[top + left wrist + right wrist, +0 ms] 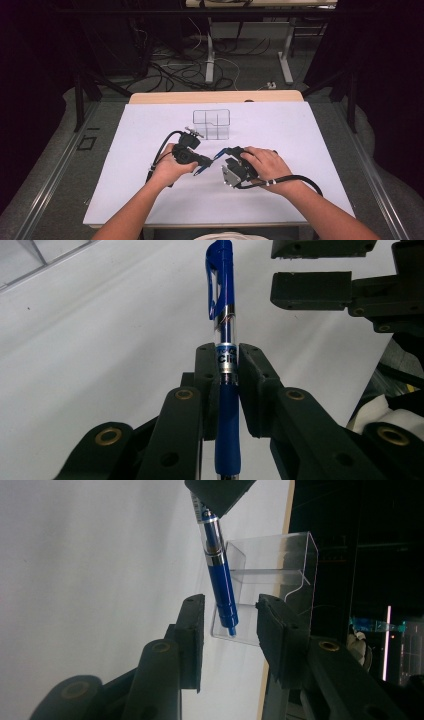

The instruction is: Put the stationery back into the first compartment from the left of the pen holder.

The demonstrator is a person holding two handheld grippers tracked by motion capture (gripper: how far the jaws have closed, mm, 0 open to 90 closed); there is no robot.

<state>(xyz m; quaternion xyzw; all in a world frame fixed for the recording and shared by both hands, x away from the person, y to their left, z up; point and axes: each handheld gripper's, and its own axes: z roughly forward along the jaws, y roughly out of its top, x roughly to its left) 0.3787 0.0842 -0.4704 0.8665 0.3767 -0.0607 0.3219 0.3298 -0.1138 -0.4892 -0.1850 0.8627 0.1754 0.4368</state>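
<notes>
While the left gripper (227,365) pinches the blue retractable pen (224,340) at mid-barrel, the pen's long axis runs straight out between its jaws toward the right gripper (230,612), with the clip end leading. The right gripper's jaws stand spread on either side of the pen's push-button end, not yet touching it, so the right hand (262,162) is nearest for a handover; the clear acrylic organiser (211,124) stands just beyond

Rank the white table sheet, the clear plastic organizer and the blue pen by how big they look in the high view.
1. White table sheet, by far the largest.
2. Clear plastic organizer.
3. Blue pen, smallest; the tongs hide part of it.
</notes>
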